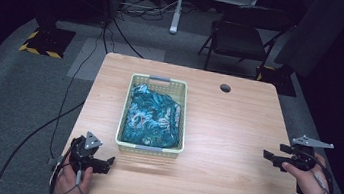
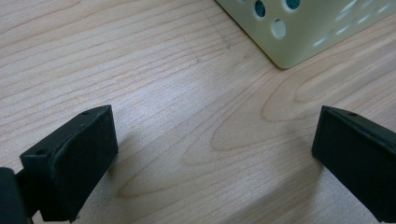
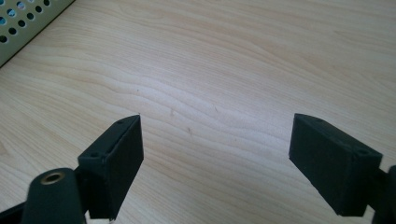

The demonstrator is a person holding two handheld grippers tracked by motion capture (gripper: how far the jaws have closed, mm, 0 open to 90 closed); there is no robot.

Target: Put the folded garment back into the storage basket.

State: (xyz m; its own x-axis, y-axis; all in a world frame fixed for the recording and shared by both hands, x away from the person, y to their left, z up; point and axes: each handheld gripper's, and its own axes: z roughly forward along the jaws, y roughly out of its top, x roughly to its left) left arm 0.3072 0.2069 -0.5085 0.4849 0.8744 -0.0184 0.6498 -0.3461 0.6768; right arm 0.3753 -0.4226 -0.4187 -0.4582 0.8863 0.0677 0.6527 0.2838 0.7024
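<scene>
A light wooden table (image 1: 235, 135) carries a pale perforated basket (image 1: 149, 148), which stands left of the table's middle. A round cable hole (image 1: 225, 88) sits in the top, right of the basket's far end. The wood right of the basket is bare.

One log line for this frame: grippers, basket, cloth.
left gripper: open, empty, near basket corner | right gripper: open, empty, over table | cloth: blue, in basket
</scene>
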